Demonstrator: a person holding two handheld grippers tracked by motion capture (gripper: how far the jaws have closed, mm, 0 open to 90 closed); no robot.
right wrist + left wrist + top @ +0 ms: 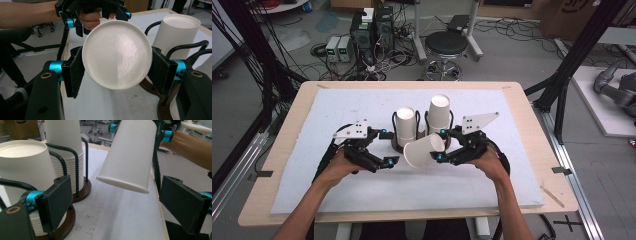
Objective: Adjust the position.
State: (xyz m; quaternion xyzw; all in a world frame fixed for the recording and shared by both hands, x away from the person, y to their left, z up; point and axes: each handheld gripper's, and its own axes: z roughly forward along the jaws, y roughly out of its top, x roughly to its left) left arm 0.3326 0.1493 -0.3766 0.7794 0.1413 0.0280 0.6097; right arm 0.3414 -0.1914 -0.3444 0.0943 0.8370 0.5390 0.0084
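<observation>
The right gripper (116, 68) clamps a cup (117, 54) on its side, mouth toward the wide-open left gripper (117, 205) just opposite, seemingly for a handover, beside two stacks (406, 125).

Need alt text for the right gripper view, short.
The right hand-held gripper clamps a white paper cup by its sides, closed base toward the camera. Behind it are the left hand-held gripper and a cup stack in a black wire holder.

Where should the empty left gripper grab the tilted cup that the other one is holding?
Probably across the cup wall just above its rim, coming from the open-mouth end. The right gripper already clamps the base end, and the mouth tilts toward the left gripper, whose jaws stand wide enough to straddle it.
</observation>
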